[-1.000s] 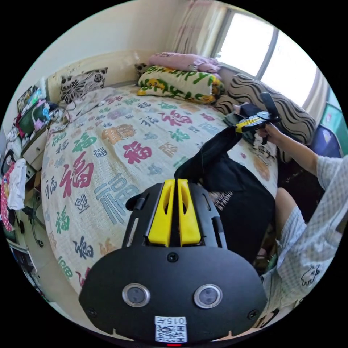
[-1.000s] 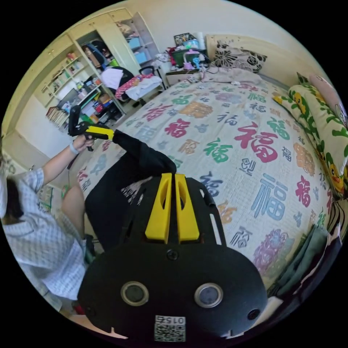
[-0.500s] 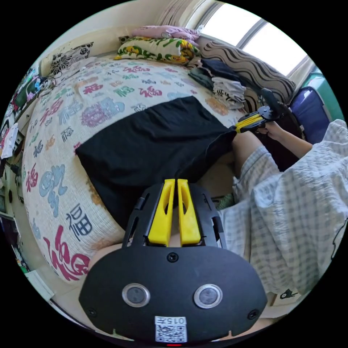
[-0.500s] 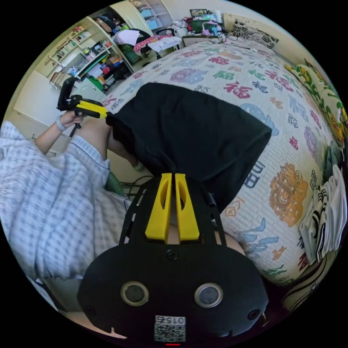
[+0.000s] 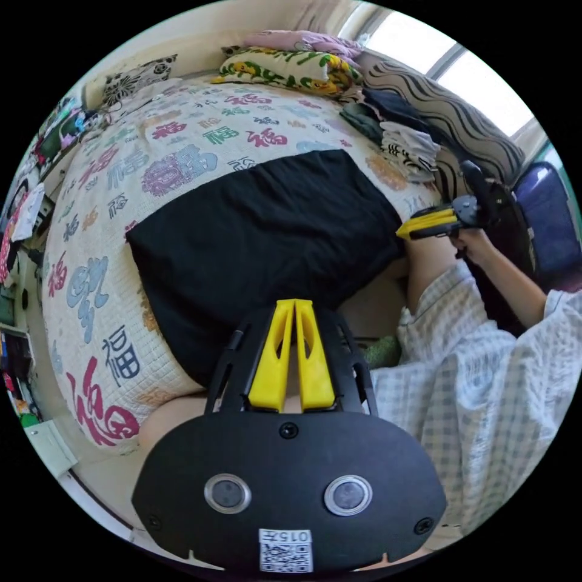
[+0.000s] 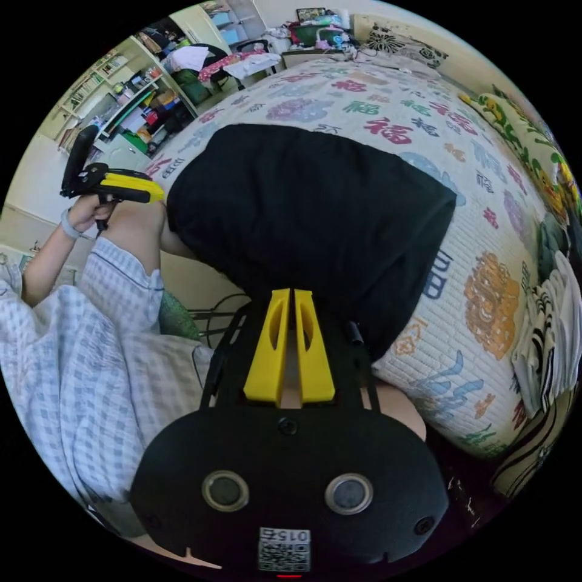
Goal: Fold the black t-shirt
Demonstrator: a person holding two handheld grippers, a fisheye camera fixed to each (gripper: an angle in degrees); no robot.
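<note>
The black t-shirt [image 5: 267, 230] [image 6: 315, 206] lies spread flat on the patterned bed cover, its near edge hanging over the side of the bed. My left gripper [image 5: 294, 303] is shut, its yellow jaws pinching that hanging edge at one corner. It also appears in the right gripper view, the left gripper [image 6: 159, 195] sitting level with the shirt's corner. My right gripper [image 6: 291, 292] is shut on the other corner of the same edge. In the left gripper view the right gripper [image 5: 400, 232] touches the shirt's side. The cloth between them hangs slack.
The bed [image 5: 103, 291] [image 6: 485, 291] carries pillows [image 5: 285, 63] at its head and a pile of folded clothes [image 5: 400, 133] [image 6: 545, 339] along the window side. A person in checked clothes [image 5: 485, 388] [image 6: 73, 364] sits at the bed's edge. Cluttered shelves [image 6: 121, 103] stand beyond.
A second ago the shirt was held bunched in the air; it was swung out and laid flat on the bed. Since half a second ago both grippers have dropped slightly and the near edge has slackened.
</note>
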